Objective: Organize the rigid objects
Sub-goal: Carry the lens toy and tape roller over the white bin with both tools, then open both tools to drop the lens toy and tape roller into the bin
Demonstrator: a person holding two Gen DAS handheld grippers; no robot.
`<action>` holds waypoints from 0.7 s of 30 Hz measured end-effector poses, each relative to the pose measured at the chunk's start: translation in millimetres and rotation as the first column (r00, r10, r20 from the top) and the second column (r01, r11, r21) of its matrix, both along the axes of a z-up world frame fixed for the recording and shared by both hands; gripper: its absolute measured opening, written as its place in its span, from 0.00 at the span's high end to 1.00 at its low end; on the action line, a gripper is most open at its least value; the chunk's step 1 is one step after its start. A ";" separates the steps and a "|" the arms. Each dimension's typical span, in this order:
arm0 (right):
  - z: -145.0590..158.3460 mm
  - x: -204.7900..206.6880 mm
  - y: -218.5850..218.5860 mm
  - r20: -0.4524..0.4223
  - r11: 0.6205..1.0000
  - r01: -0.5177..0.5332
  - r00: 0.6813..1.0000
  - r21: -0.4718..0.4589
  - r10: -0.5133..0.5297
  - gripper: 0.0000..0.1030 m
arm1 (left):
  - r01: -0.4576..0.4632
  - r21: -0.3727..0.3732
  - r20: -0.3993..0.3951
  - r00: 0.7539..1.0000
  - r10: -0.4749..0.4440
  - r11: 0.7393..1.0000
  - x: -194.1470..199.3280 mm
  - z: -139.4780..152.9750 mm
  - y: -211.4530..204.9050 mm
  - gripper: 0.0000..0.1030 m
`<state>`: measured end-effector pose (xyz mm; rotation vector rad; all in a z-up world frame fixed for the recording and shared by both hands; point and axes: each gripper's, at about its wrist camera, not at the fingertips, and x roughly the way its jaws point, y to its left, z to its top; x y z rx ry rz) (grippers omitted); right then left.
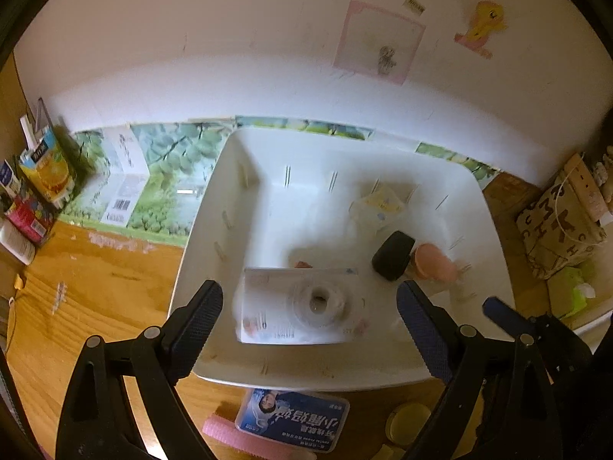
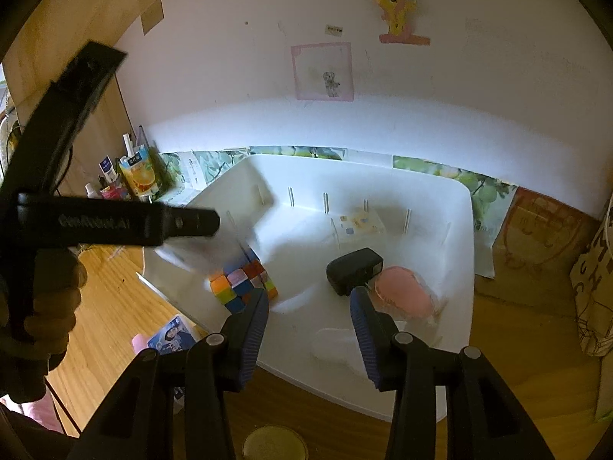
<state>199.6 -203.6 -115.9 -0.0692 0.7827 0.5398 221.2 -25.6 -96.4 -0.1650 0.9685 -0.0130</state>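
A white bin [image 1: 494, 230] stands on the wooden table. My left gripper [image 1: 310, 291] hangs open over the bin's near side. A blurred white box with a tape-roll picture [image 1: 299, 306] lies between its wide-apart fingers, clear of both pads. In the right wrist view that box is a white blur [image 2: 187, 249] just above a colourful puzzle cube [image 2: 241, 283]. My right gripper [image 2: 308, 306] stands open over the bin floor with nothing between its jaws. Ahead of it lie a black block [image 2: 354, 268] and a pink round thing [image 2: 402, 295].
A small clear box with yellow stickers [image 2: 358, 222] sits at the bin's back. Outside the bin's near rim lie a blue-labelled case [image 1: 293, 419], a pink roll [image 1: 237, 437] and a yellow lid [image 2: 274, 442]. A juice carton [image 1: 48, 168] stands left, a patterned bag [image 1: 559, 226] right.
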 end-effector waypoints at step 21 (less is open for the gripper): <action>41.8 -37.0 1.8 0.089 1.000 -0.003 0.996 -0.012 0.004 0.30 | -0.023 0.034 0.101 0.995 0.019 0.999 -43.9 40.0 11.1 0.09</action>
